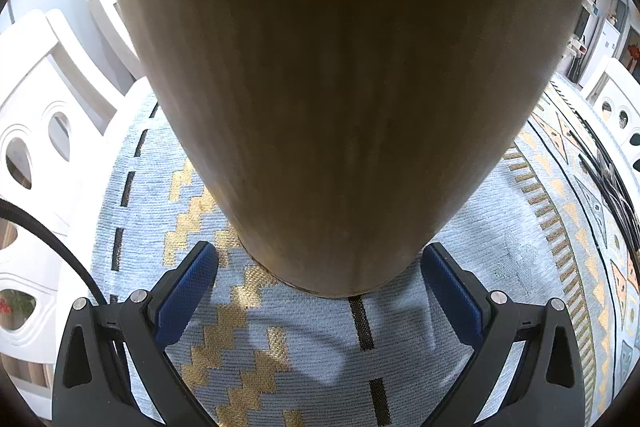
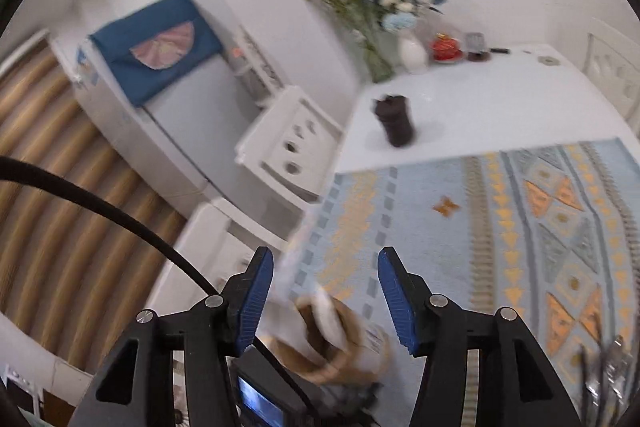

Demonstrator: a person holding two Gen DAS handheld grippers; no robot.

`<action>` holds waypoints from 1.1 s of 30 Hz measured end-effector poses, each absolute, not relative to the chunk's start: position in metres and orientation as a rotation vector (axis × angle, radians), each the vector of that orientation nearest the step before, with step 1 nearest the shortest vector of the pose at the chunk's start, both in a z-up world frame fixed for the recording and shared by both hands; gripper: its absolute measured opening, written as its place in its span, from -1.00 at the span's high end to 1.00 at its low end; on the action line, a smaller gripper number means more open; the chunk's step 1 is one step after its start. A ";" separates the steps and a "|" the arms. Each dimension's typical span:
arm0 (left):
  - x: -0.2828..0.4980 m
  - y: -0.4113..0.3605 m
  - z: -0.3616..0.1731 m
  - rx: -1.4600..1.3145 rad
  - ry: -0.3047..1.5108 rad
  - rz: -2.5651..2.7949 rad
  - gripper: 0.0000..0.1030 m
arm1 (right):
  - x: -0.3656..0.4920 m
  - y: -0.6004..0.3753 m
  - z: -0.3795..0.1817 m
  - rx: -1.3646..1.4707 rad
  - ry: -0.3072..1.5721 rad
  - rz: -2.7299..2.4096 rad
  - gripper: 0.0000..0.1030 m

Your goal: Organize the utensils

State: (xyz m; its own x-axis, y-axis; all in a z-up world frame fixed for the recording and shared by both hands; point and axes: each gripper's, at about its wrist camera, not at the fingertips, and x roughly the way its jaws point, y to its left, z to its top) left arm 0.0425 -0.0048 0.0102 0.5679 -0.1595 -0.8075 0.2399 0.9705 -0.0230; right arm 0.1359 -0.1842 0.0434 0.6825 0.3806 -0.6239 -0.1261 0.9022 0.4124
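Scene: a table (image 2: 480,95) with a white top, part-covered by a pale blue woven cloth (image 1: 280,339) patterned in gold and orange.

Utensil holder: a tall wooden cylinder (image 1: 340,87), upright on the cloth near the table's left edge; it fills most of the left wrist view. The right wrist view shows its open mouth from above, with a pale, blurred object inside that cannot be identified.

Utensils: a dark, blurred bundle (image 2: 604,367), probably cutlery, lies on the cloth at the lower right margin of the right wrist view, well apart from the holder.

Left gripper (image 1: 320,267): jaws spread, one blue pad on either side of the holder's base; narrow gaps show at both pads, so it brackets the holder rather than clamps it.

Right gripper (image 2: 326,295): jaws spread and empty, hovering above the holder's mouth; nothing lies between the pads.

Step in hand: judged to be a drop-off into the holder, the right gripper having let go above the opening while the left steadies the holder.

Next move: probably a reach to the bundle for another piece, calling for a clean pinch on a thin handle lying flat.

Other objects: a dark cup (image 2: 394,121) and a white vase of flowers (image 2: 412,55) toward the far edge.

Writing: none legible; the right wrist view is motion-blurred.
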 end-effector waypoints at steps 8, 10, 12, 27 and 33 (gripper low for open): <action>0.043 -0.004 0.010 0.094 0.938 -0.234 -0.98 | 0.097 -0.231 -0.033 0.438 0.988 0.131 -0.06; 0.043 -0.004 0.010 0.094 0.938 -0.234 -0.98 | 0.091 -0.234 -0.049 0.433 1.026 0.100 -0.06; 0.043 -0.004 0.010 0.094 0.938 -0.235 -0.99 | 0.087 -0.233 -0.063 0.402 1.050 0.076 -0.06; 0.043 -0.004 0.010 0.094 0.939 -0.234 -0.99 | 0.094 -0.202 -0.137 0.131 1.088 -0.002 -0.05; 0.043 -0.004 0.010 0.094 0.939 -0.231 -0.98 | 0.091 -0.185 -0.147 0.026 1.067 0.048 -0.70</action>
